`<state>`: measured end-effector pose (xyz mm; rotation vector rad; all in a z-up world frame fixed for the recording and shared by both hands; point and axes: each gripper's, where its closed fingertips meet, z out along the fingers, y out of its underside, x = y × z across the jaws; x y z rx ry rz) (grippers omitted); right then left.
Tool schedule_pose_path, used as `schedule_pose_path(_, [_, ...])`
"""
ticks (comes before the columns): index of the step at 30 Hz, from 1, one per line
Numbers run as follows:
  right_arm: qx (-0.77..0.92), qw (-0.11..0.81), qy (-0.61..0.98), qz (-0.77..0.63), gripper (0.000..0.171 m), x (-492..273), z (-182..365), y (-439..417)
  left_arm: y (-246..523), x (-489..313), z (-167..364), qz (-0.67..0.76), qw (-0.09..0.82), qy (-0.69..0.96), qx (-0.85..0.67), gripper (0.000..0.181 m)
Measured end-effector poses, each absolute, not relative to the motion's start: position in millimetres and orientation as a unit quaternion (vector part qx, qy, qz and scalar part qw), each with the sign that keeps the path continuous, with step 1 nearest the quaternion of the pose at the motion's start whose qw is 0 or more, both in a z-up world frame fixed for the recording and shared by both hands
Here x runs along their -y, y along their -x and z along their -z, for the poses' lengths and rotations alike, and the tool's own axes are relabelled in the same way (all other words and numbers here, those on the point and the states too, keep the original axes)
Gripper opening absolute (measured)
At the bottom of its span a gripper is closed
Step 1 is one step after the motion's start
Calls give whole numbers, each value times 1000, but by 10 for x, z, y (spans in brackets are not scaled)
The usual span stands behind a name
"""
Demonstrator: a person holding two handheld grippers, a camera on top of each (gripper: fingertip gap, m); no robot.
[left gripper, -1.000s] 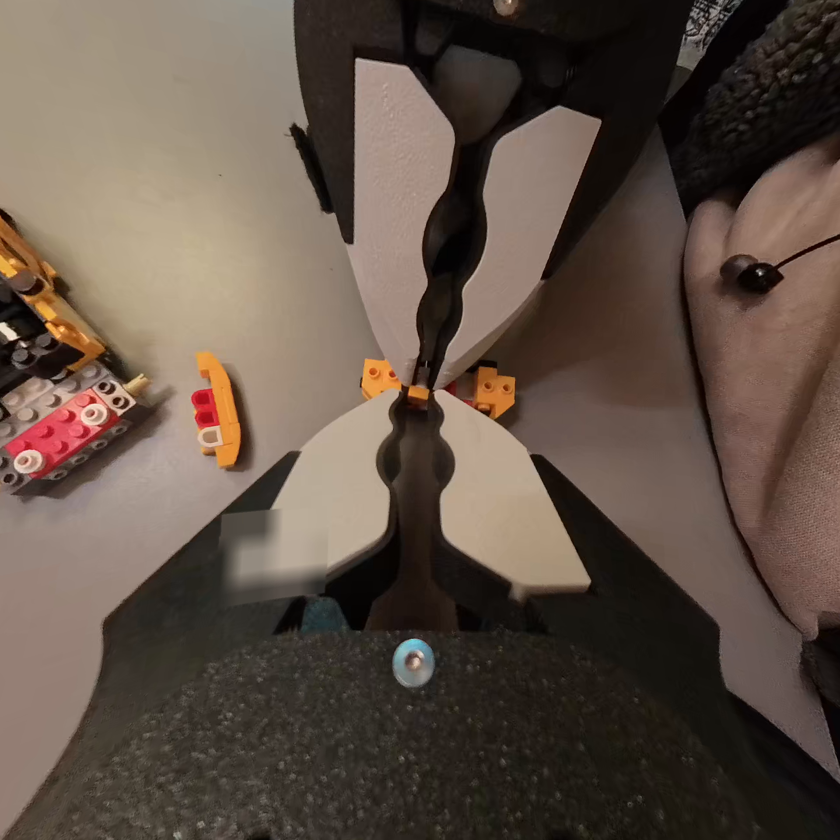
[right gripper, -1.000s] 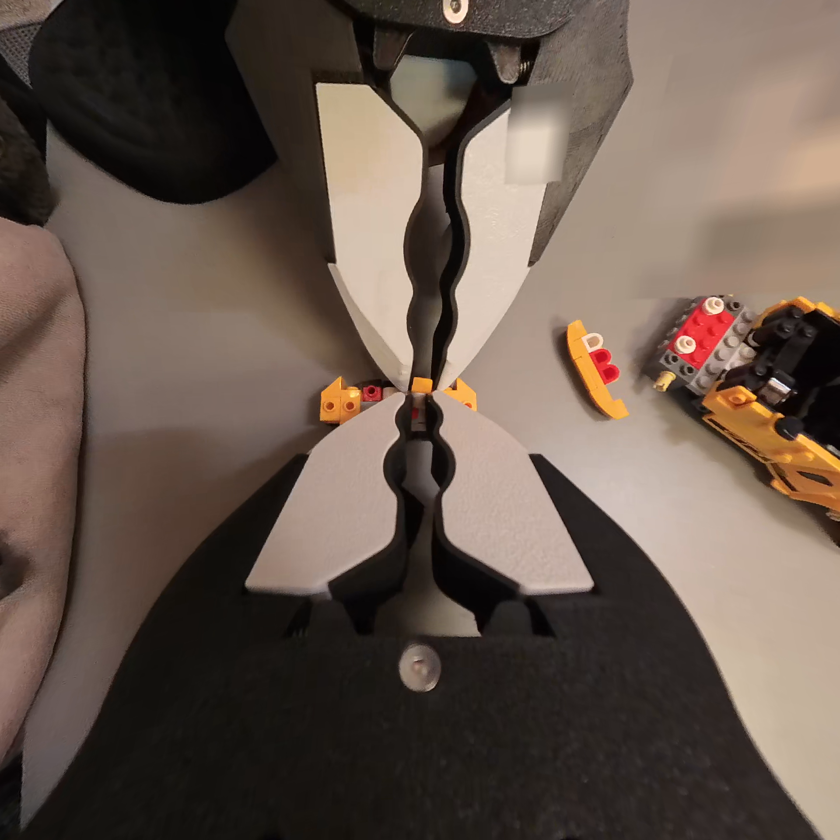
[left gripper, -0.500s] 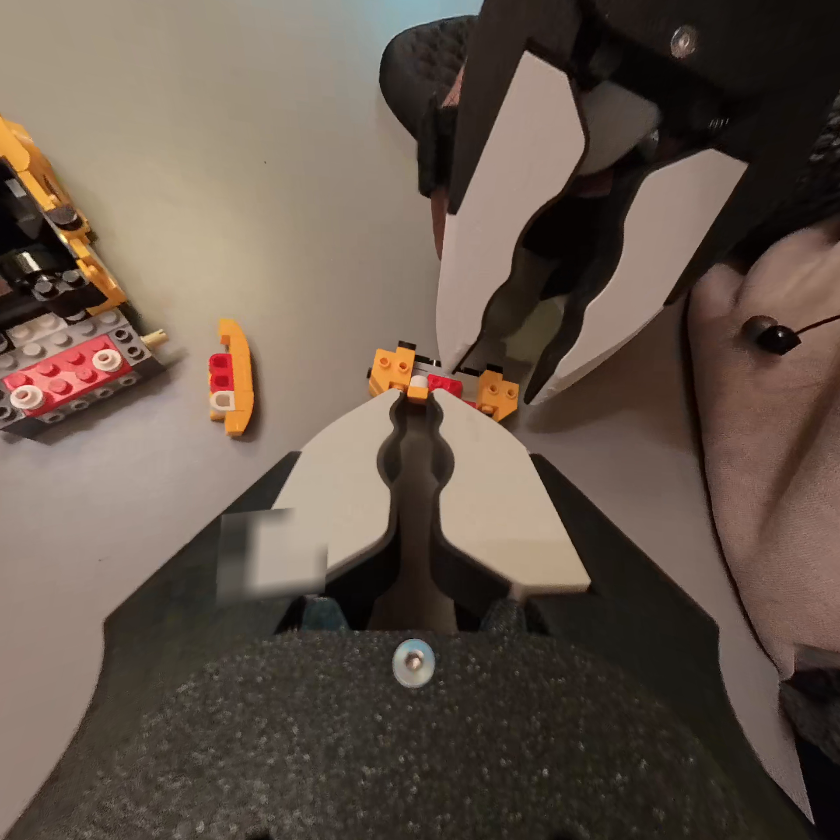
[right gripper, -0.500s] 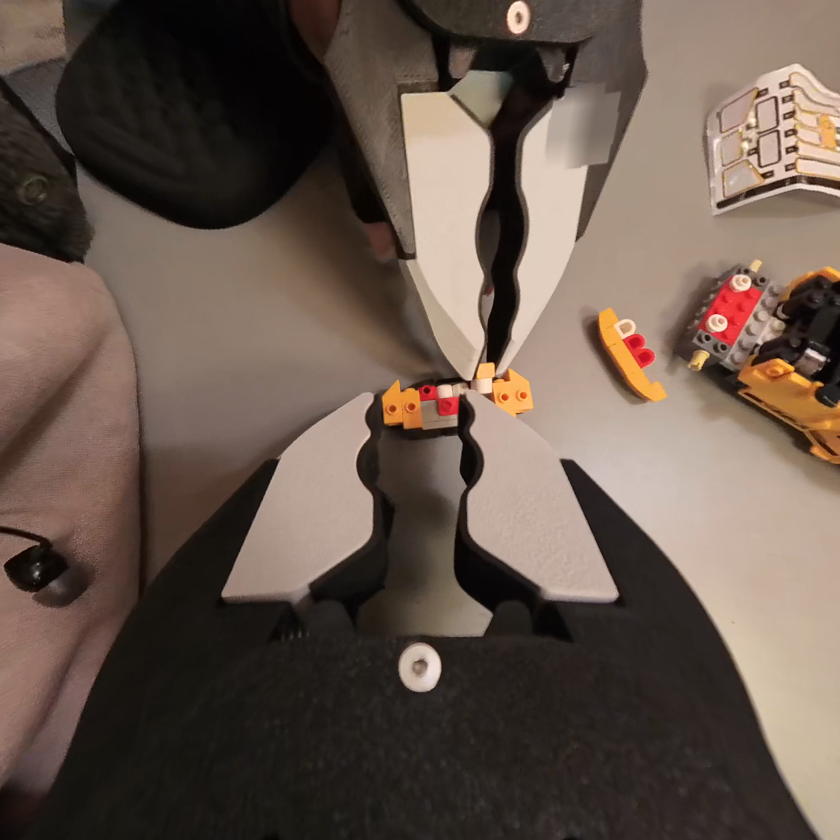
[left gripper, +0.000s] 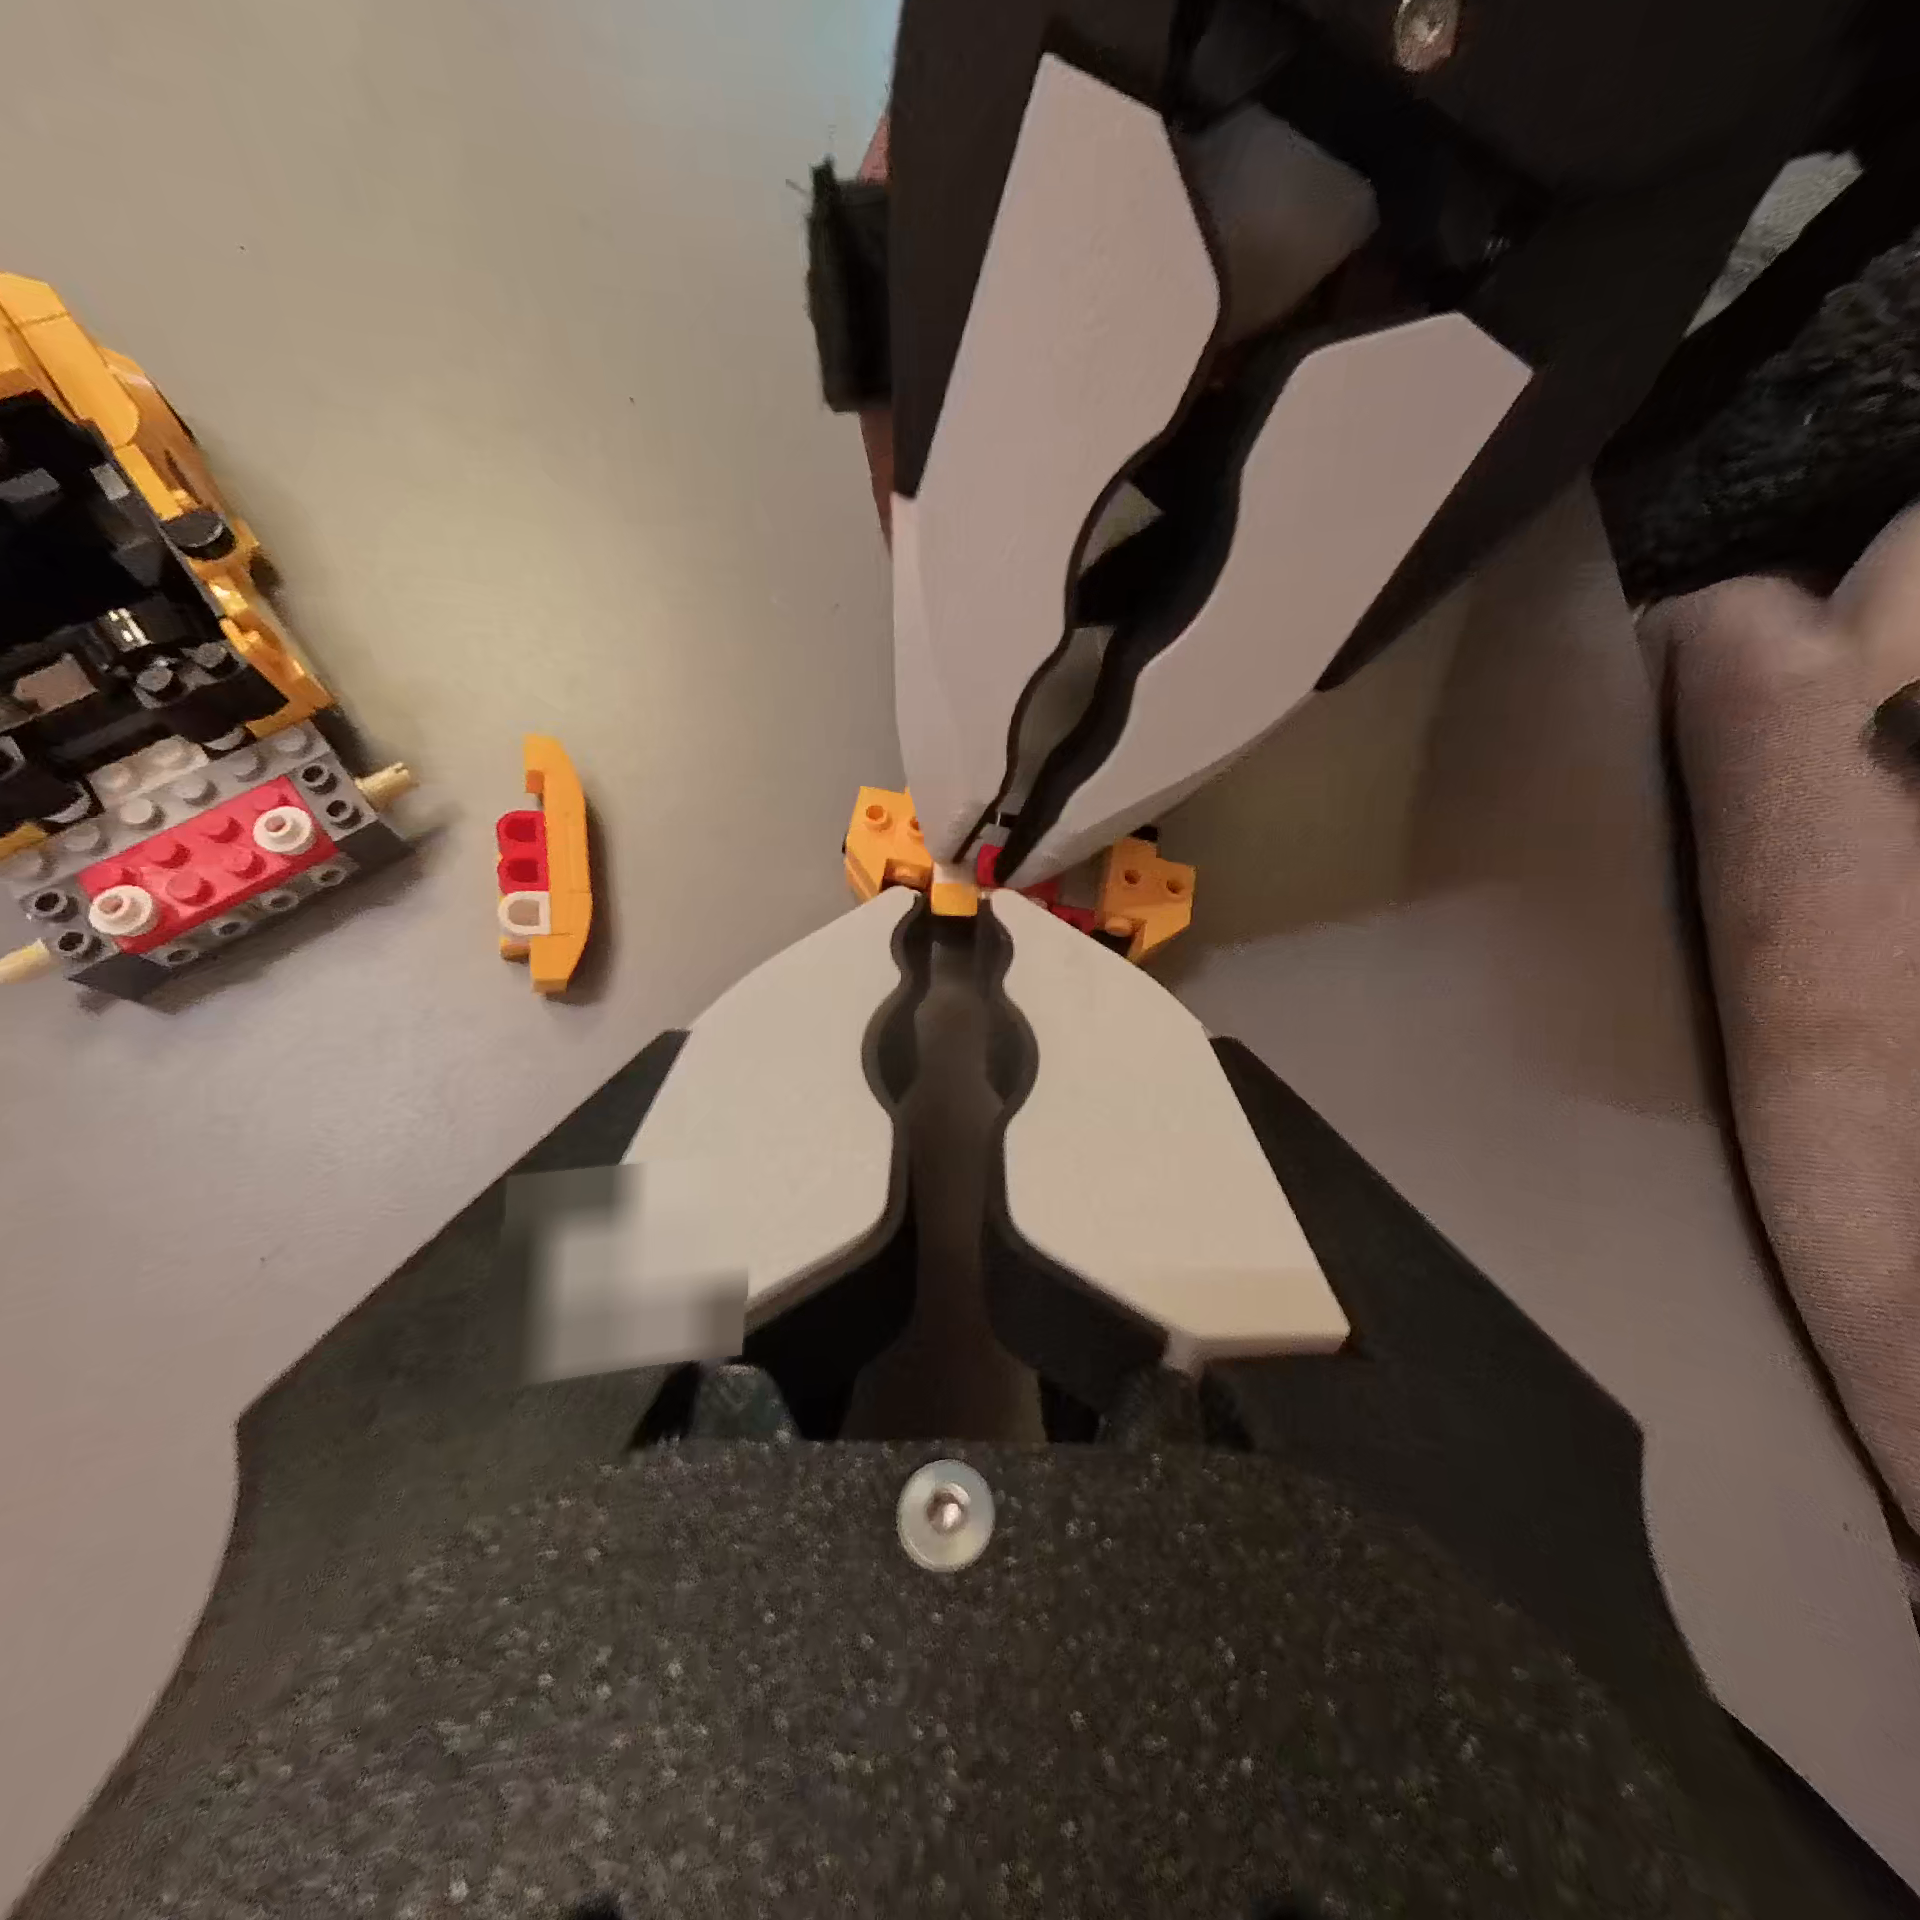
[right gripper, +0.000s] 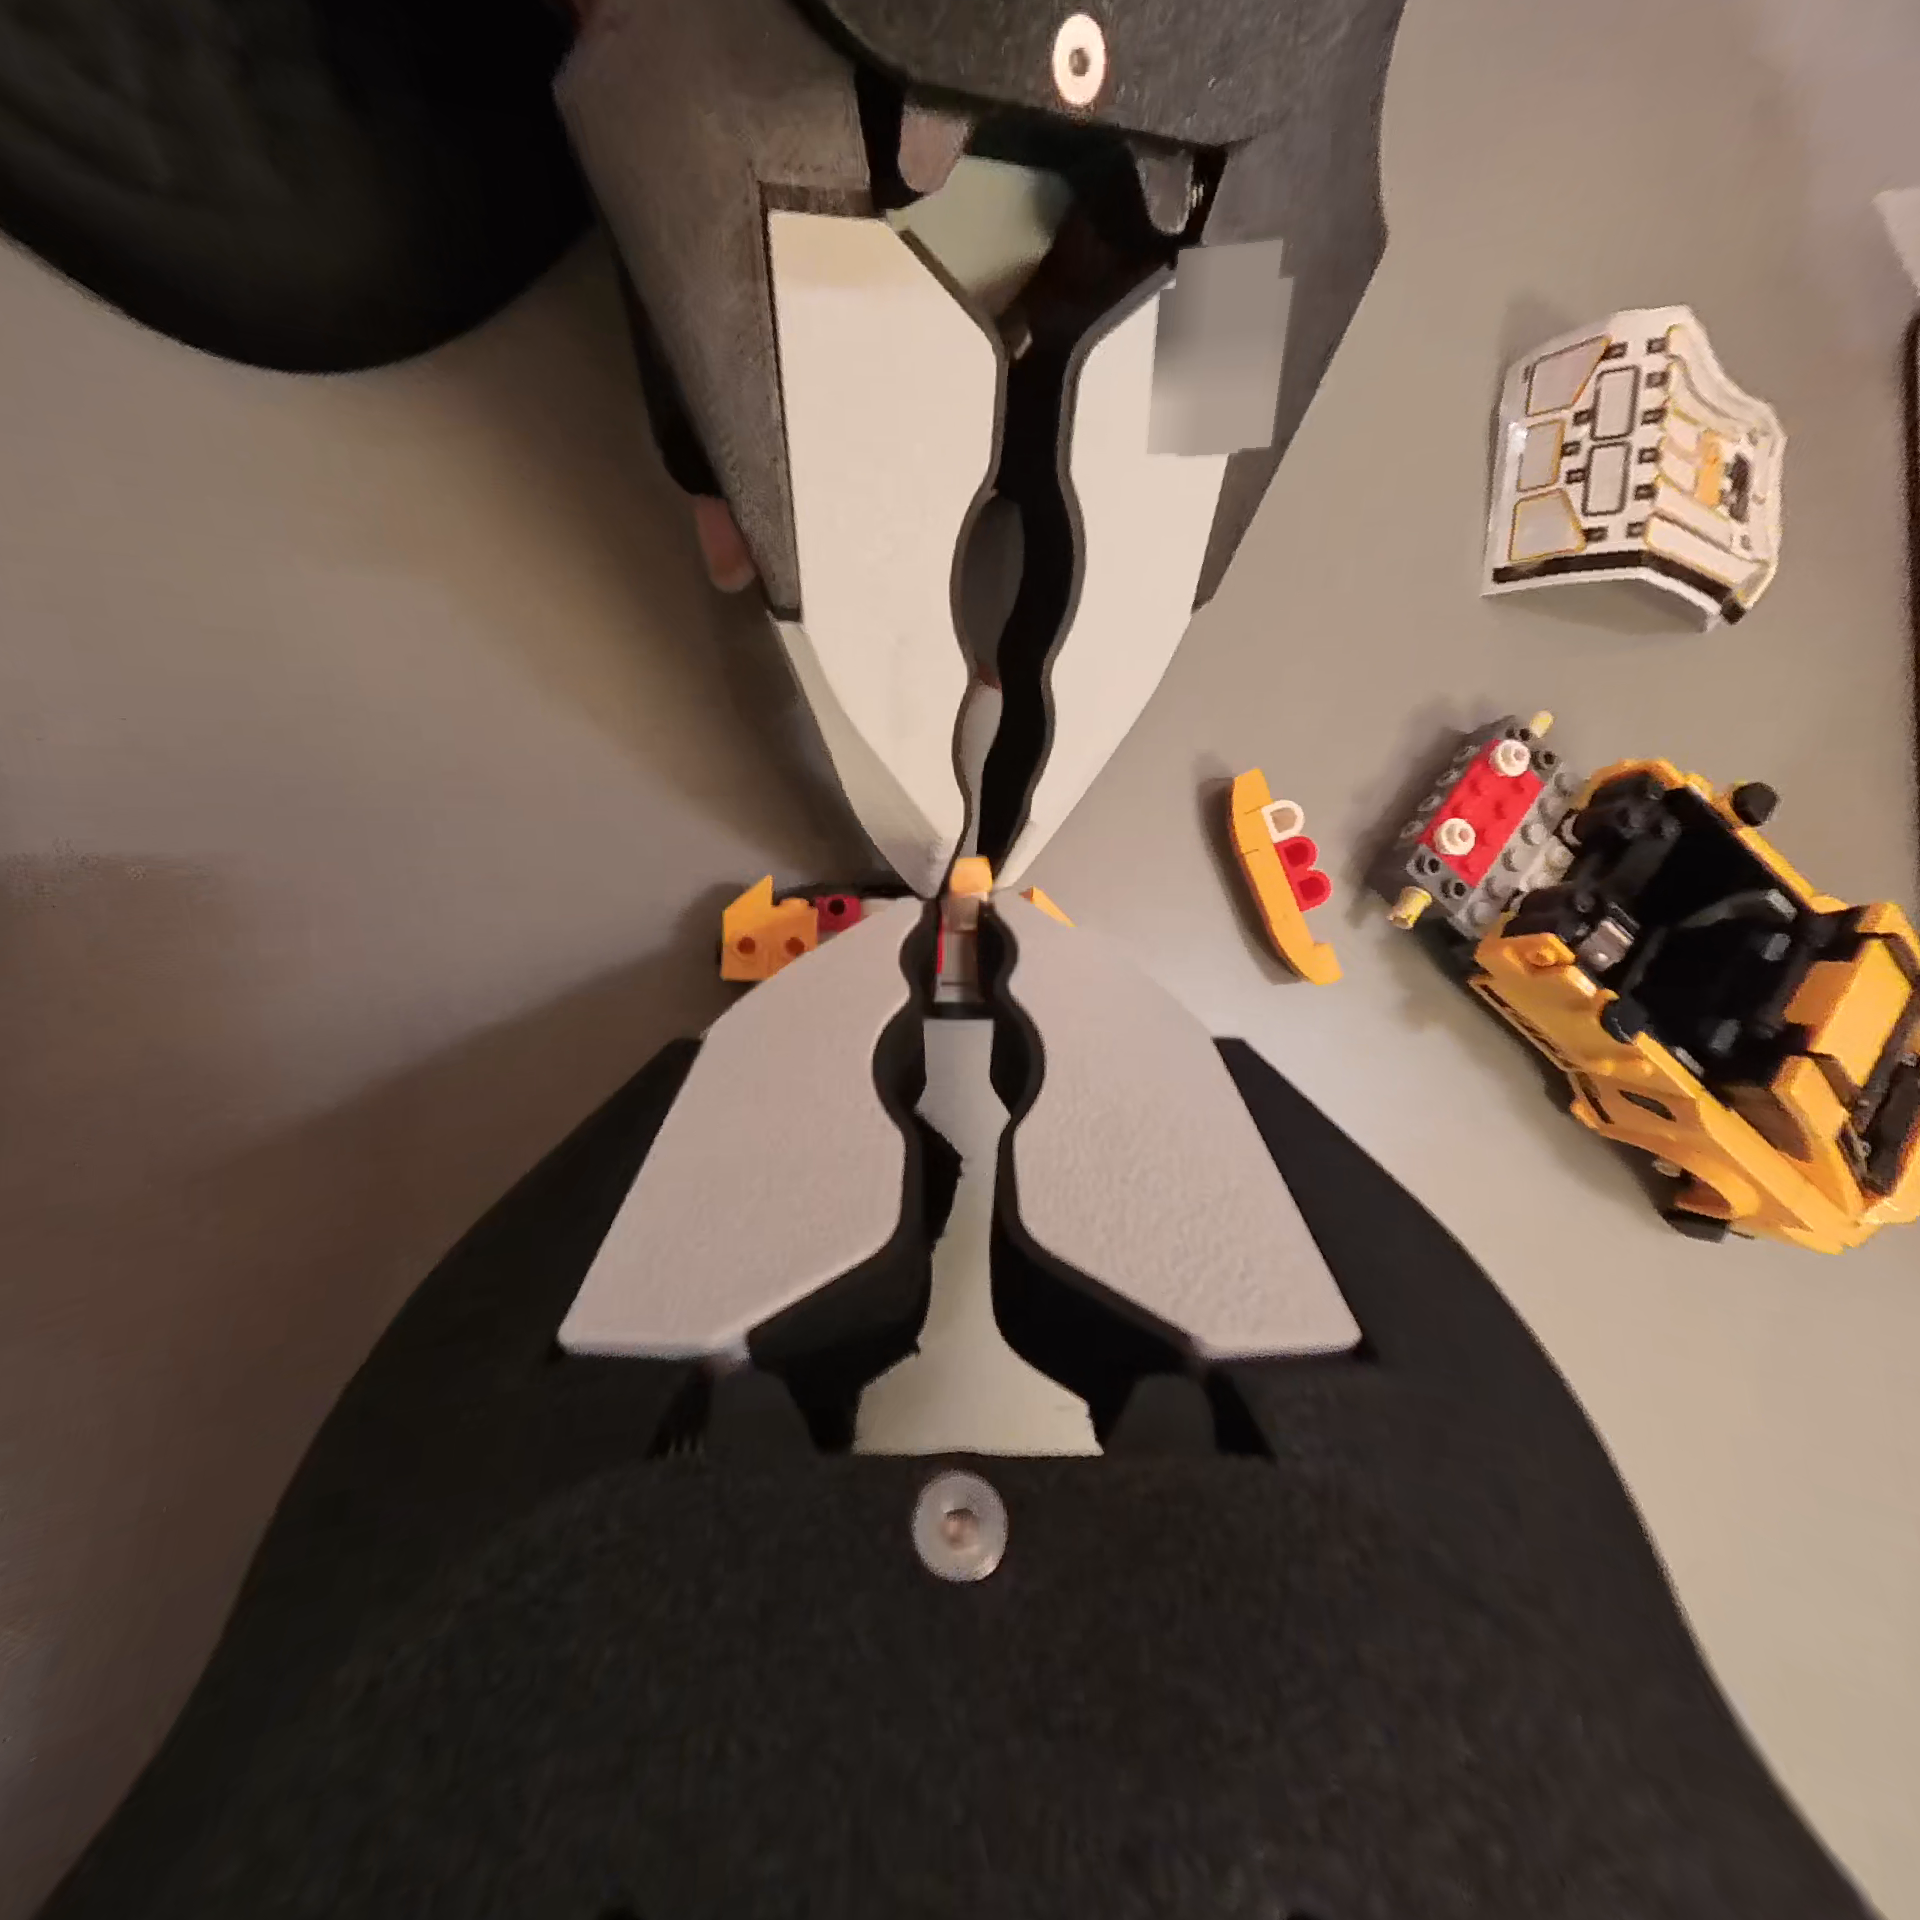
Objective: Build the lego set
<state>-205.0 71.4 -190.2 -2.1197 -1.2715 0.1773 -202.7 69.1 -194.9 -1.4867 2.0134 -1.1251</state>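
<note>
A small orange, red and grey lego subassembly (left gripper: 1143, 894) lies on the grey table; it also shows in the right wrist view (right gripper: 769, 930). My left gripper (left gripper: 954, 909) is shut on a tiny orange piece (left gripper: 954, 896) and holds it at the subassembly's top. My right gripper (right gripper: 961, 920) faces it tip to tip and is shut on the subassembly's red and grey middle (right gripper: 956, 945). Most of the subassembly is hidden behind the fingers. The tiny orange piece shows in the right wrist view (right gripper: 971, 875) at the left gripper's tips (right gripper: 971, 857). The right gripper also shows in the left wrist view (left gripper: 987, 847).
A curved orange piece with red bricks (left gripper: 551, 862) (right gripper: 1283, 883) lies nearby. Beyond it stands the part-built yellow and black vehicle (left gripper: 125, 623) (right gripper: 1714, 1039). A sticker sheet (right gripper: 1631, 468) lies farther off. A beige cloth (left gripper: 1818, 935) and a dark object (right gripper: 260, 156) border the table. The grippers are tip to tip, or close to it.
Half a second ago my right gripper was open and drawn back from the subassembly; it has moved back in and shut on its middle. The left gripper has kept hold of the tiny orange piece.
</note>
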Motion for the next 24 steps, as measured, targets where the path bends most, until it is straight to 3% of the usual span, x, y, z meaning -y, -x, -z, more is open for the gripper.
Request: schedule_pose_path(24, [462, 235, 852, -69, 7, -759, 1946, 1957, 1942, -738, 1973, 371, 213, 462, -777, 9])
